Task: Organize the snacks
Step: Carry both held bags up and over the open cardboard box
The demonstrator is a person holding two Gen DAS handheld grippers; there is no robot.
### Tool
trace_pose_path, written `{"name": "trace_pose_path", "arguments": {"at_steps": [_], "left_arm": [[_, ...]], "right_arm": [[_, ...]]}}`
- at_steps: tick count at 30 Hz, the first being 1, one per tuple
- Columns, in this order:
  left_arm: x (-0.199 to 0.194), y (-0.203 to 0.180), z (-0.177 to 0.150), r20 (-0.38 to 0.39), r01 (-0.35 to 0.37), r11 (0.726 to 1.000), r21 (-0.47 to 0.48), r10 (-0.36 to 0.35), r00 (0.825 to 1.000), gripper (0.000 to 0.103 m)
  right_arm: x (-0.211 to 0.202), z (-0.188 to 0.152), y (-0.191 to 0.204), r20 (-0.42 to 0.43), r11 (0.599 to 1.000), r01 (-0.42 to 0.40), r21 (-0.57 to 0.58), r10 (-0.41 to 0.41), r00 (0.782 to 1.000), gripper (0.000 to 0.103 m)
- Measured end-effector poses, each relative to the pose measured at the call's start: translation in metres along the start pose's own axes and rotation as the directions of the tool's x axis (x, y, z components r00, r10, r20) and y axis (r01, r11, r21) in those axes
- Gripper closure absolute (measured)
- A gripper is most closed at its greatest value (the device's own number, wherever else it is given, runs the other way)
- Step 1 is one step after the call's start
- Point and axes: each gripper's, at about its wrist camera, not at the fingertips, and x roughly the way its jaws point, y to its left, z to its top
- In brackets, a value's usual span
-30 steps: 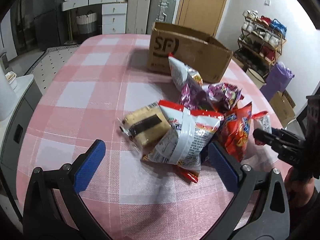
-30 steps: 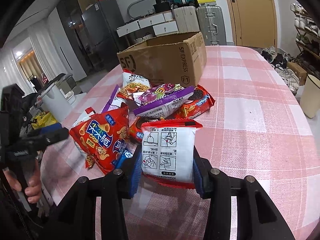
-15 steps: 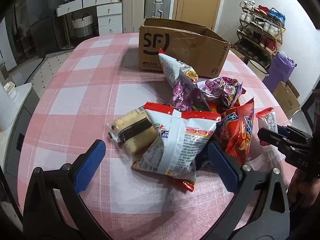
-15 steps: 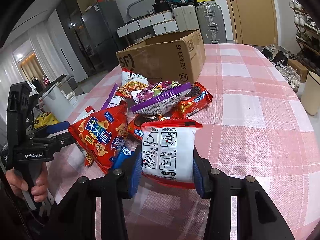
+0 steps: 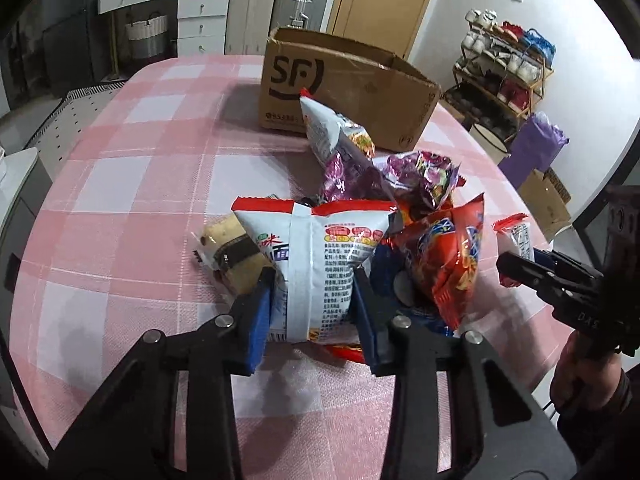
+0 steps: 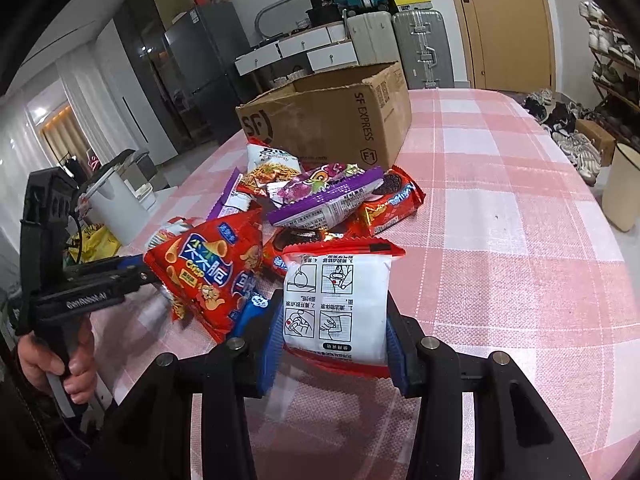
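Now both grippers grip packets at the near edge of the snack pile (image 6: 320, 200). Left gripper (image 5: 312, 304): jaws have just closed, blue pads pressed on both sides of a white noodle bag (image 5: 316, 256) with a red top seam; bag sits upright, leaning on the pile. Biscuit pack (image 5: 232, 252) lies just left of it, red chip bag (image 5: 448, 256) just right. Right gripper (image 6: 334, 336): narrow hold on a white packet (image 6: 336, 304) with printed instruction panels, red seams. Cardboard box (image 6: 332, 120), open-topped, stands behind the pile on the pink checked tablecloth (image 6: 500, 240). Whether either packet is off the cloth: cannot tell.
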Motion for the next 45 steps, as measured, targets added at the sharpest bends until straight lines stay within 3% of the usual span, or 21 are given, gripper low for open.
{"name": "trace_pose_path", "arguments": {"at_steps": [10, 20, 32, 45], "left_arm": [[-0.03, 0.009, 0.002, 0.056, 0.008, 1.0, -0.018, -0.007, 0.998, 0.069], [-0.051, 0.006, 0.022, 0.106, 0.007, 1.0, 0.008, -0.008, 0.994, 0.069], [-0.064, -0.003, 0.096, 0.137, 0.006, 0.999, 0.054, -0.013, 0.991, 0.069], [-0.051, -0.034, 0.187, 0.143, -0.023, 0.993, 0.119, 0.005, 0.99, 0.069]], "right_arm": [[-0.026, 0.011, 0.015, 0.058, 1.0, -0.005, -0.017, 0.006, 0.998, 0.059], [-0.044, 0.039, 0.041, 0.102, 0.994, -0.083, -0.069, 0.09, 0.991, 0.059], [-0.048, 0.109, 0.053, 0.149, 0.979, -0.169, -0.114, 0.185, 0.971, 0.059], [-0.028, 0.187, 0.054, 0.168, 0.976, -0.167, -0.141, 0.19, 0.967, 0.059]]}}
